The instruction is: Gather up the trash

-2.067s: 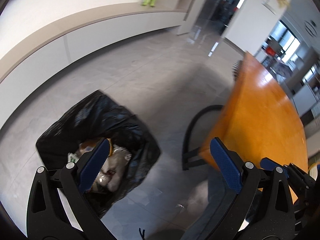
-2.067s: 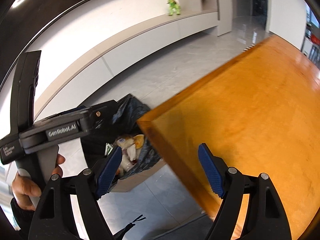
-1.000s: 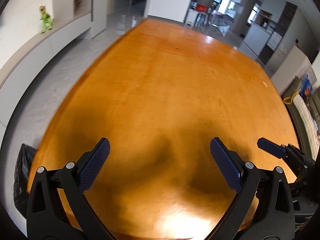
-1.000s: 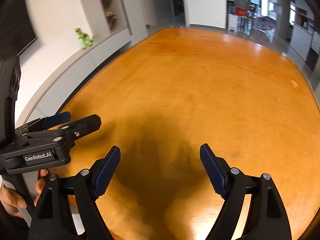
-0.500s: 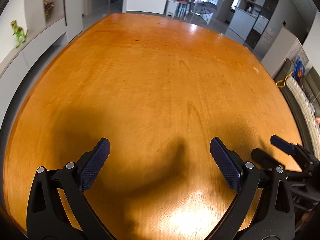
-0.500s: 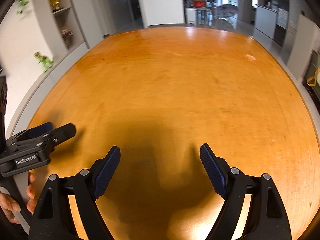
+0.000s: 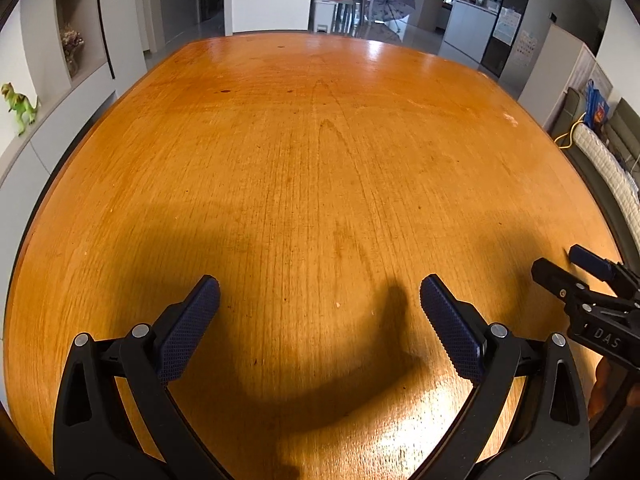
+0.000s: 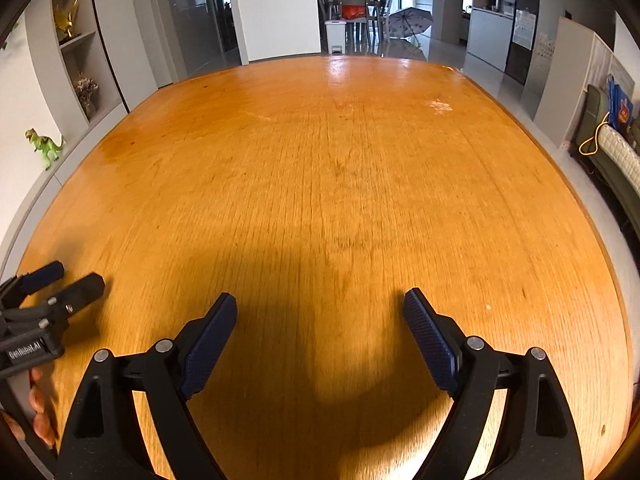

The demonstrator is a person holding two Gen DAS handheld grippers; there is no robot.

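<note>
Both wrist views look down on a bare orange wooden table (image 7: 320,160), and no piece of trash shows on it. Above the near part of the table my left gripper (image 7: 318,284) hangs open, nothing between its blue pads. My right gripper (image 8: 320,296) is opening a little wider, also with nothing between its pads. The two are side by side: the right gripper (image 7: 558,258) shows at the left wrist view's right edge, and the left gripper (image 8: 80,274) at the right wrist view's left edge, with a hand (image 8: 38,412) on its handle. The bin is out of view.
A grey ledge with a green toy dinosaur (image 7: 18,106) and wall shelves (image 8: 76,60) run along the table's left side. Beyond the far edge stand chairs and an open umbrella (image 8: 408,20). A sofa with a white roll (image 7: 604,168) lies to the right.
Both grippers swung away from the black-lined bin on the floor and came over the table, turning toward its far end. The bin has left both views. Both stayed open and empty.
</note>
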